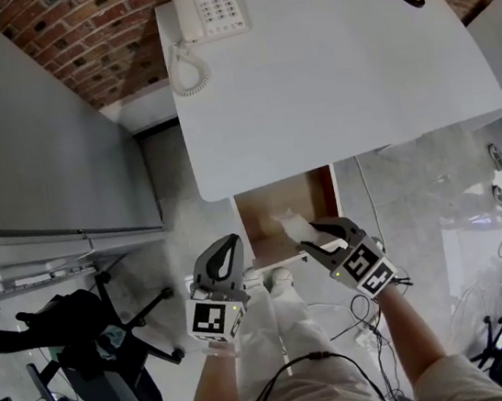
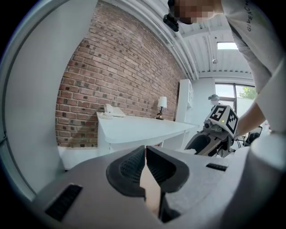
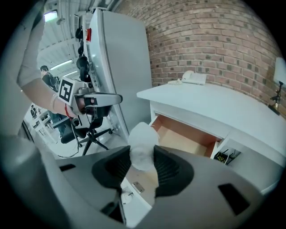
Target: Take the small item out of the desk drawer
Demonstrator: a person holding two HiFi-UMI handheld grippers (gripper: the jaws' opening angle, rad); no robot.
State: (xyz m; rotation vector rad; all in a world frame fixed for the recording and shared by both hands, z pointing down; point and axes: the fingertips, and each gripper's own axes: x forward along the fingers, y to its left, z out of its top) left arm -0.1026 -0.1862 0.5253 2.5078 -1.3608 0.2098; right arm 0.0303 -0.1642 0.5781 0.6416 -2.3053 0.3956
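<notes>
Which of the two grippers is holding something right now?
The right gripper, at the open drawer: a small white item is pinched between its jaws. The left gripper is shut on nothing.

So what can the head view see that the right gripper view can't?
Only the head view: the person's white trouser legs and the black-and-white marker cube on the right tongs.
Only the right gripper view: the black ribbed pads squeezing the soft white crumpled item, close up.
Both: that item, the white desk, the white corded telephone, the open wooden drawer and the left tongs.
</notes>
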